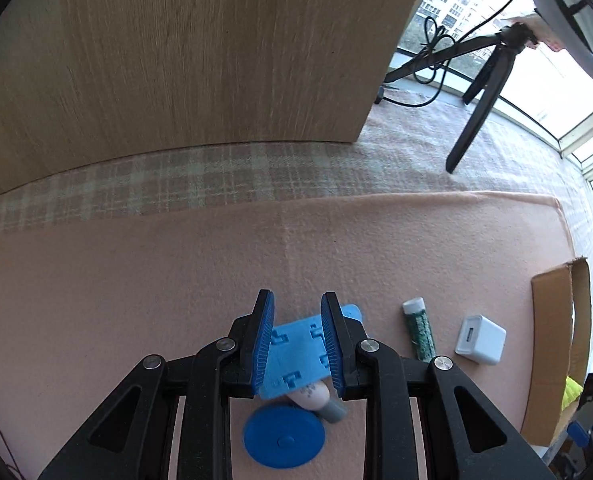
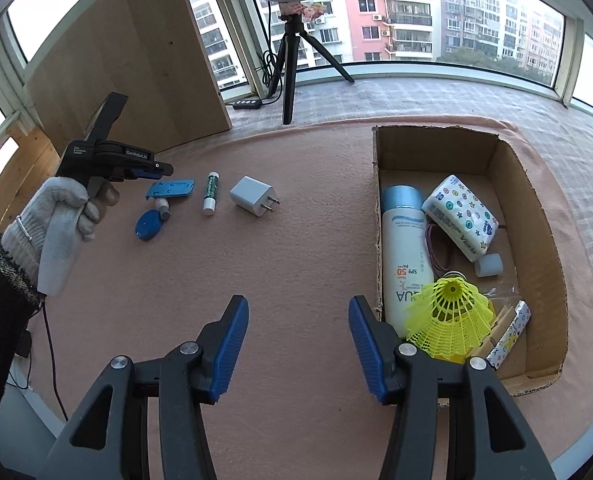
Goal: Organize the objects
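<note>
Pickup step judged: left gripper (image 1: 298,344) jaws parted astride blue plate (image 1: 296,356), ungripped; closing needed; right gripper (image 2: 298,346) released, empty.

Loose items on the pink-covered bench (image 2: 296,240), more packed in an open cardboard box (image 2: 544,240).

Left side: flat blue plate (image 2: 171,189) with raised marks, one end propped on a small white tube (image 2: 162,205) with grey cap; round blue disc (image 2: 147,226) flat just beside the tube. Nearby, green-and-white lip-balm stick (image 2: 210,193) on its side; white plug charger (image 2: 252,196) on its side, prongs toward the box. Inside the box: white sunscreen bottle (image 2: 403,248) with pale-blue cap lying along the left wall, patterned tissue pack (image 2: 460,216) tilted, purple hair tie (image 2: 436,248), small white cap (image 2: 488,265), yellow plastic shuttlecock (image 2: 452,320), wooden clothespegs (image 2: 500,326) and a patterned wrapped packet (image 2: 512,332) at the near corner.
</note>
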A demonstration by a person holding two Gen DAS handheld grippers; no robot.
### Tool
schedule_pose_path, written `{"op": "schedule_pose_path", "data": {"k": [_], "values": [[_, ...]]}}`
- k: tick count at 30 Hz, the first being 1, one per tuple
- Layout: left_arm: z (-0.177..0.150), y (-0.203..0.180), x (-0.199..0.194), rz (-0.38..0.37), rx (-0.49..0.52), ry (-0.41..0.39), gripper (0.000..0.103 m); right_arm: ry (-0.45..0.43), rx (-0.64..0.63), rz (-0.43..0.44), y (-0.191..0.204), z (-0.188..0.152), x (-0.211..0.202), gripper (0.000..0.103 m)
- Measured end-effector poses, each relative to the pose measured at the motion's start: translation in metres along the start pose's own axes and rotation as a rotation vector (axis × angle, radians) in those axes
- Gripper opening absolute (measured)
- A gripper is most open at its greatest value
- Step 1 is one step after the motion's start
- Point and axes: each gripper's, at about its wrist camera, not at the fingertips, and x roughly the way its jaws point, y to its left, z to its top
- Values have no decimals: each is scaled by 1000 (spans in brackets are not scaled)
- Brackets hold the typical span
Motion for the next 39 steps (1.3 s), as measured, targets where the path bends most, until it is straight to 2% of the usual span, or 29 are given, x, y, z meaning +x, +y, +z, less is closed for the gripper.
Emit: {"op": "schedule_pose_path", "data": {"k": [4,7,9,14,16,19,26,30,33,35,39], "values": [[3,8,10,-17,-7,14,26,11,0,-2,3,0,4,48],[-4,6,16,-28,34,38,26,19,-7,0,8,-1,7,48],[-13,0,17,-37,68,51,21,21,-17,6,13,0,9,48],[-44,-18,12,-78,128,53,17,20,-41,21,26,3,12,48],[-58,-29,10,-69,169,40,16,22,-45,27,30,4,14,48],[-77,-45,7,-88,205,41,10,25,-50,37,35,3,17,48],[-122,-69,-3,-102,248,6,9,45,-61,53,44,-2,24,48],[-140,-68,-11,-101,246,3,11,51,-64,57,46,-4,26,48],[-155,-54,-32,-98,227,-38,12,48,-64,59,45,-5,25,48],[-162,-45,-46,-61,224,-78,13,46,-66,59,45,-4,24,48],[-165,-23,-57,-16,191,-103,32,48,-66,61,44,1,33,49]]}}
